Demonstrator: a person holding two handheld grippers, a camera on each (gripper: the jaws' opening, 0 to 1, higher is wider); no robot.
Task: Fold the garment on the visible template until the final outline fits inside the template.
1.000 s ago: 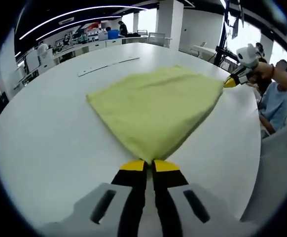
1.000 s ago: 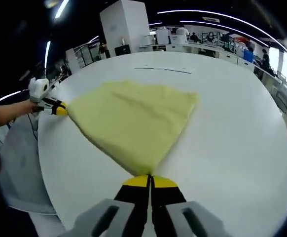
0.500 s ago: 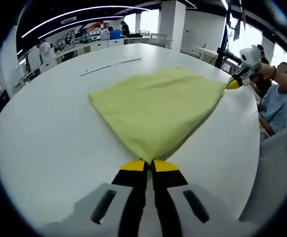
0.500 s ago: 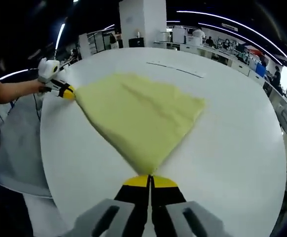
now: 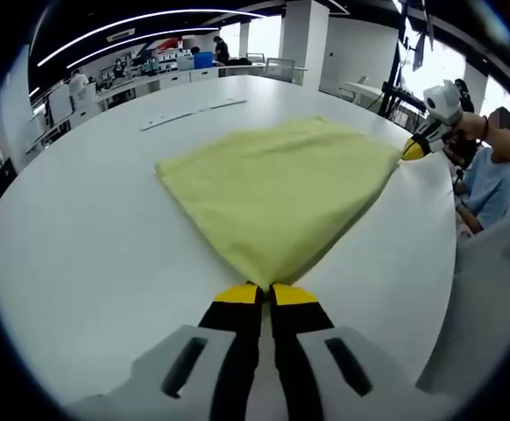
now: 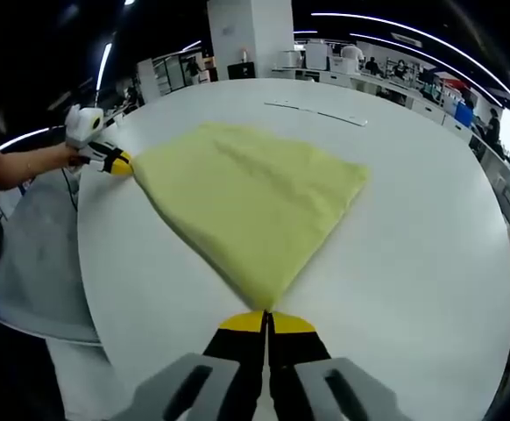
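Yellow garment (image 5: 277, 193) lies stretched near the table (image 5: 88, 246) edge, a corner pinched in each closed hand-held gripper, left (image 5: 265, 294) and right (image 6: 266, 322); uneven pulling could slip a corner or drag it off.

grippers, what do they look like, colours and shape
Left gripper and right gripper match: two long black jaws with yellow tips, rising from a light grey moulded body with dark slots. Seen from across the table, each carries a white housing behind the yellow-and-black jaws.

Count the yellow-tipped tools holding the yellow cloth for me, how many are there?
2. The left tool is shut on one near corner of the yellow cloth, and the right tool is shut on the other near corner.
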